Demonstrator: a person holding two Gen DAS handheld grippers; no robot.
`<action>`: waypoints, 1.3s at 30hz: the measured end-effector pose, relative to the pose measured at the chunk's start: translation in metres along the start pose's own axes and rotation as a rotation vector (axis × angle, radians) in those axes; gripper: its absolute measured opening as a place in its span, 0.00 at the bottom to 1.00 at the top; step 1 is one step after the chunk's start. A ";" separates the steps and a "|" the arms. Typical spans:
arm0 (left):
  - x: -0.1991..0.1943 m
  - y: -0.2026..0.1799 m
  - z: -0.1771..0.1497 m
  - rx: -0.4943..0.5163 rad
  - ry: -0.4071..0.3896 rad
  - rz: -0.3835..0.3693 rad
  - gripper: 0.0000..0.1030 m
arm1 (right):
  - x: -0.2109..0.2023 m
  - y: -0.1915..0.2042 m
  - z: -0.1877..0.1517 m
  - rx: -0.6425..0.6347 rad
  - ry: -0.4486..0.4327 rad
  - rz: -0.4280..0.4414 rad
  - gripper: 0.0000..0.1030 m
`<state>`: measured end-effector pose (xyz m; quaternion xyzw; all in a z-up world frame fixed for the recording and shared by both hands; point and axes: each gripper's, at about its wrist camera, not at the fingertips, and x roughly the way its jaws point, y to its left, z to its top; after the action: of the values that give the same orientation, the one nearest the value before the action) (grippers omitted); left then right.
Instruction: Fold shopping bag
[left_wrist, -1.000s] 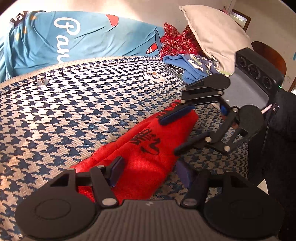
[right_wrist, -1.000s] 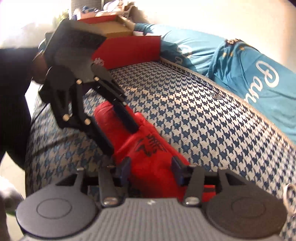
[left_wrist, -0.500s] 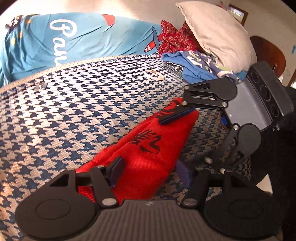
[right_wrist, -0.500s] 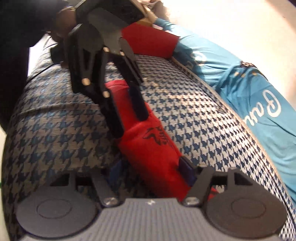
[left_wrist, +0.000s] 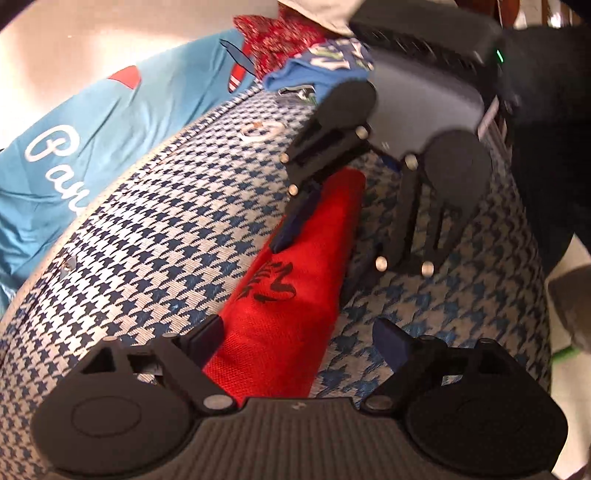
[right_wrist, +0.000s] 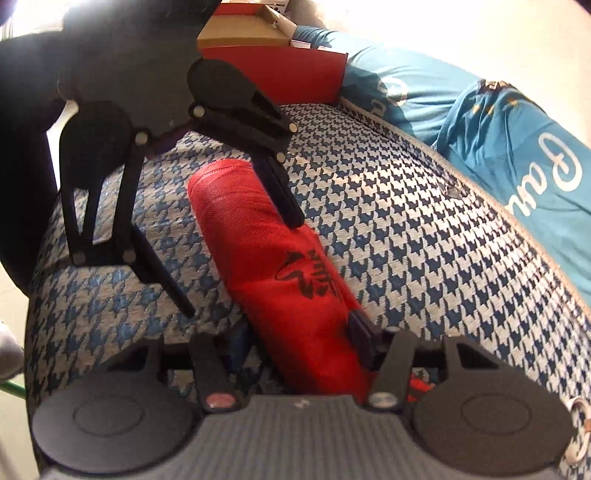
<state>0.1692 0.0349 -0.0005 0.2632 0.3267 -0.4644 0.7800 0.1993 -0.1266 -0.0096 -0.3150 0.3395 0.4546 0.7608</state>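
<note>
A red shopping bag (left_wrist: 288, 314) (right_wrist: 258, 240) with a black print lies folded into a long narrow strip on the blue-and-white houndstooth bed (left_wrist: 166, 240) (right_wrist: 406, 221). My left gripper (left_wrist: 299, 339) (right_wrist: 242, 266) straddles one end. Its jaws are opening, and the right-hand pad stands clear of the cloth. My right gripper (right_wrist: 301, 341) (left_wrist: 314, 266) straddles the other end. Its jaws are closing, and both pads touch the sides of the strip. The bag's end under each gripper body is hidden.
A teal shirt with white lettering (left_wrist: 92, 147) (right_wrist: 498, 129) lies along the bed's far side. Piled clothes (left_wrist: 314, 62) sit at one end and a red box (right_wrist: 288, 74) at the other. A small white ring (left_wrist: 262, 129) lies on the cover. The bed's edge drops off beside the bag.
My left gripper has rolled and shifted sideways, and its jaws have spread wider off the bag. The right gripper stays astride the other end, a little lower.
</note>
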 end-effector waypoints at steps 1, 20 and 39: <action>0.001 0.001 0.001 0.006 0.003 -0.003 0.85 | 0.000 -0.003 0.001 0.011 0.005 0.015 0.51; 0.037 0.039 0.010 -0.097 0.063 -0.136 0.90 | 0.009 -0.020 0.008 0.103 0.038 0.126 0.51; 0.006 -0.055 -0.009 -0.096 0.111 -0.289 0.98 | -0.024 0.062 -0.009 0.108 0.065 0.214 0.51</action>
<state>0.1198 0.0145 -0.0167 0.2011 0.4256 -0.5402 0.6976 0.1325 -0.1212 -0.0059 -0.2502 0.4195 0.5038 0.7125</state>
